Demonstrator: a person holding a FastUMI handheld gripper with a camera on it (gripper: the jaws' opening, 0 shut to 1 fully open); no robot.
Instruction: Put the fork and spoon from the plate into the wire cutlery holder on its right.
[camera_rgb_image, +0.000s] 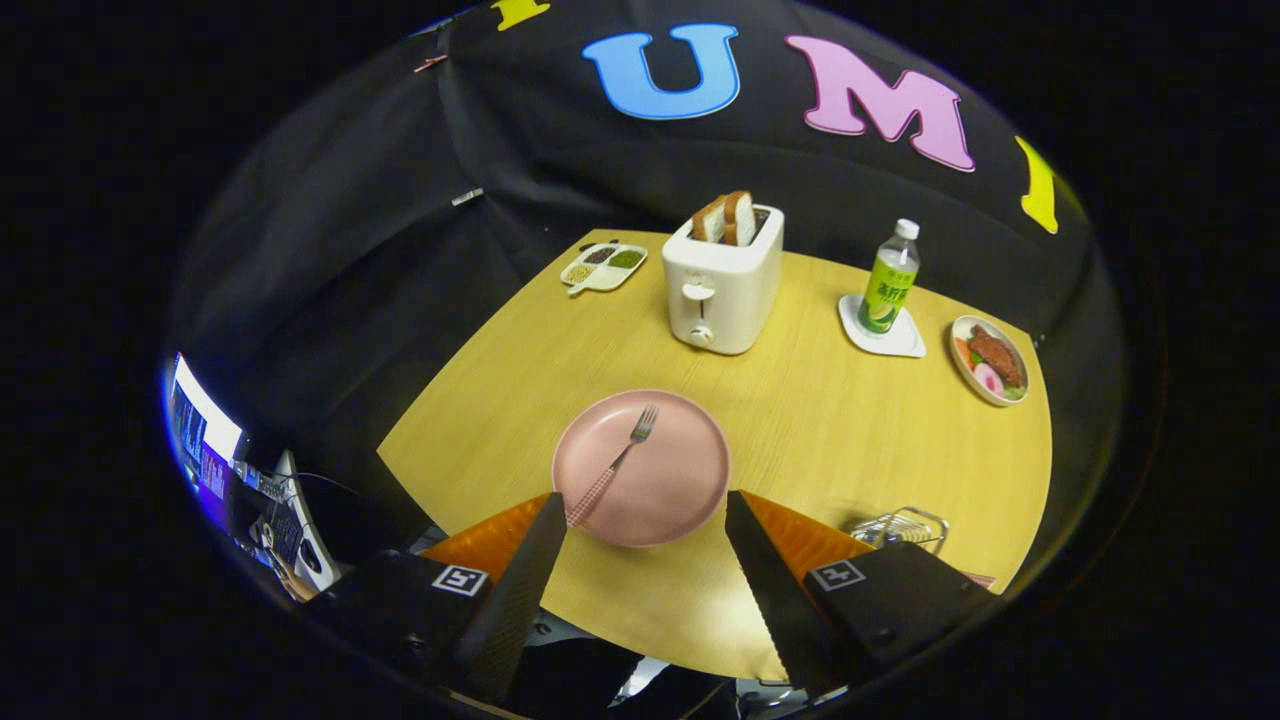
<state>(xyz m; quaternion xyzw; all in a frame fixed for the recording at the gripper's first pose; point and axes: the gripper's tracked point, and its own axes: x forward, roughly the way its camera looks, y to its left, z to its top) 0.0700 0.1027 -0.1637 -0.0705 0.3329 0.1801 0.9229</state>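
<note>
A round wooden table (800, 420) fills the booth. The gripper (645, 525) hangs open and empty; at 12 o'clock, a fork (612, 465) lies on the pink plate (675, 480). Wire cutlery holder (900, 527) at 3 o'clock. The fork remains to move; no spoon is discernible.

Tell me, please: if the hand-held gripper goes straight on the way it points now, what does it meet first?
Most likely the pink plate, which lies just ahead between the open fingers of the hand-held gripper, with the fork on it. The toaster stands beyond. Depth is hard to judge here.
</note>
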